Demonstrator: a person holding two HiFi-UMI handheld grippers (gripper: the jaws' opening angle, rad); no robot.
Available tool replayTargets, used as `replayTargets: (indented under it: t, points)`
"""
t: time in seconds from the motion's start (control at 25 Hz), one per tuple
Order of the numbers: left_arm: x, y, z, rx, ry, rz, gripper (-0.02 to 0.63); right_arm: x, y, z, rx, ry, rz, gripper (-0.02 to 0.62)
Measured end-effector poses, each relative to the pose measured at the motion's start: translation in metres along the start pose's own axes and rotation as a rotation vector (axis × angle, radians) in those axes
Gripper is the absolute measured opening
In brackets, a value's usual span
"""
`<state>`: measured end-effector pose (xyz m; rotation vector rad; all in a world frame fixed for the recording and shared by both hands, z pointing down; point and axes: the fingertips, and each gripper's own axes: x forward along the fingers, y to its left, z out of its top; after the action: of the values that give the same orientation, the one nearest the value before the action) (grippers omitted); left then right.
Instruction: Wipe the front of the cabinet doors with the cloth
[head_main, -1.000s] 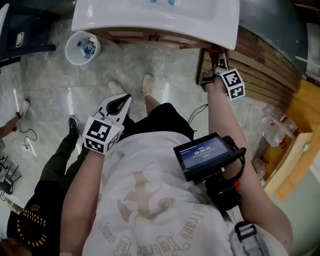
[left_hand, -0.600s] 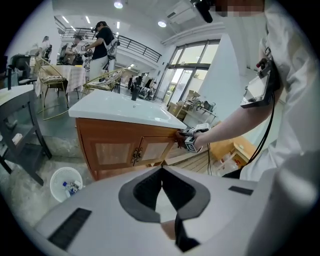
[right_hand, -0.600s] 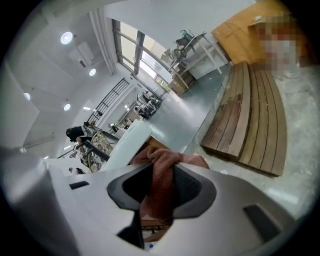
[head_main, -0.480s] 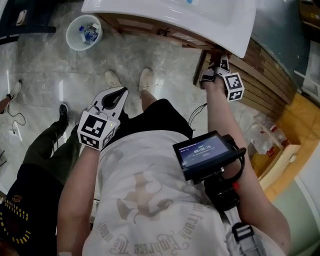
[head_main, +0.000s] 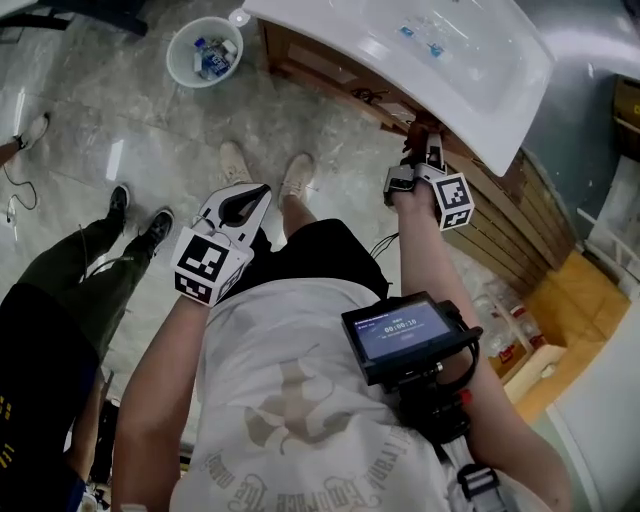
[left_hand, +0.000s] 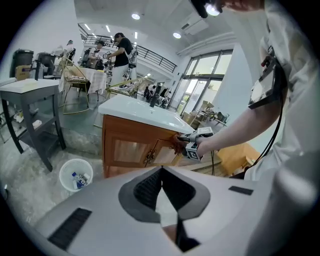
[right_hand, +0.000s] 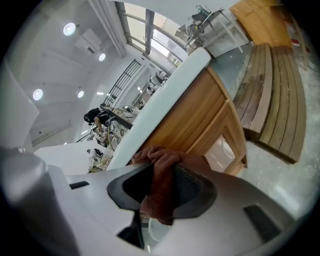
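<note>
Reddish-brown cloth (right_hand: 159, 187) is clamped between the jaws of the right gripper (right_hand: 162, 172), bunched above the tips and hanging below them. The bunched end is pressed to the front of the light-brown wooden cabinet (right_hand: 200, 117), at its upper edge directly beneath the white basin top (right_hand: 165, 92). In the left gripper view this contact sits at 3 o'clock of the cabinet's paired doors (left_hand: 131, 151), on the right-hand door. In the head view the right gripper (head_main: 420, 152) is extended to 1 o'clock, under the overhanging basin top. The left gripper (left_hand: 161, 172) is held back at waist level, jaw tips together with nothing between them. A round white waste bin (head_main: 205, 52) holding rubbish stands on the grey marbled floor (head_main: 150, 150) at 11 o'clock. A second person (head_main: 70, 300) in dark trousers stands at 9 o'clock. Slatted wooden boards (right_hand: 272, 95) lie at 3 o'clock of the cabinet.
</note>
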<state>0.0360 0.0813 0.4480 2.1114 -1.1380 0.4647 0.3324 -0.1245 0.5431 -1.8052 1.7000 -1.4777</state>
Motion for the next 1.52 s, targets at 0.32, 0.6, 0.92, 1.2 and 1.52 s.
replayTargets:
  t: [0.32, 0.6, 0.92, 1.2, 1.52]
  points:
    - [-0.03, 0.022, -0.03, -0.057, -0.039, 0.037, 0.012, 0.024, 0.06, -0.071, -0.046, 0.091, 0.097, 0.126]
    - [-0.047, 0.042, -0.038, -0.089, -0.053, 0.072, 0.012, 0.041, 0.1, -0.108, -0.062, 0.149, 0.157, 0.126]
    - [-0.054, 0.05, -0.038, -0.122, -0.071, 0.077, 0.012, 0.067, 0.146, -0.164, -0.077, 0.236, 0.22, 0.126]
    - [-0.072, 0.067, -0.042, -0.16, -0.09, 0.109, 0.012, 0.091, 0.181, -0.215, -0.093, 0.298, 0.252, 0.126]
    - [-0.092, 0.098, -0.058, -0.207, -0.08, 0.155, 0.012, 0.115, 0.21, -0.267, -0.098, 0.348, 0.291, 0.126]
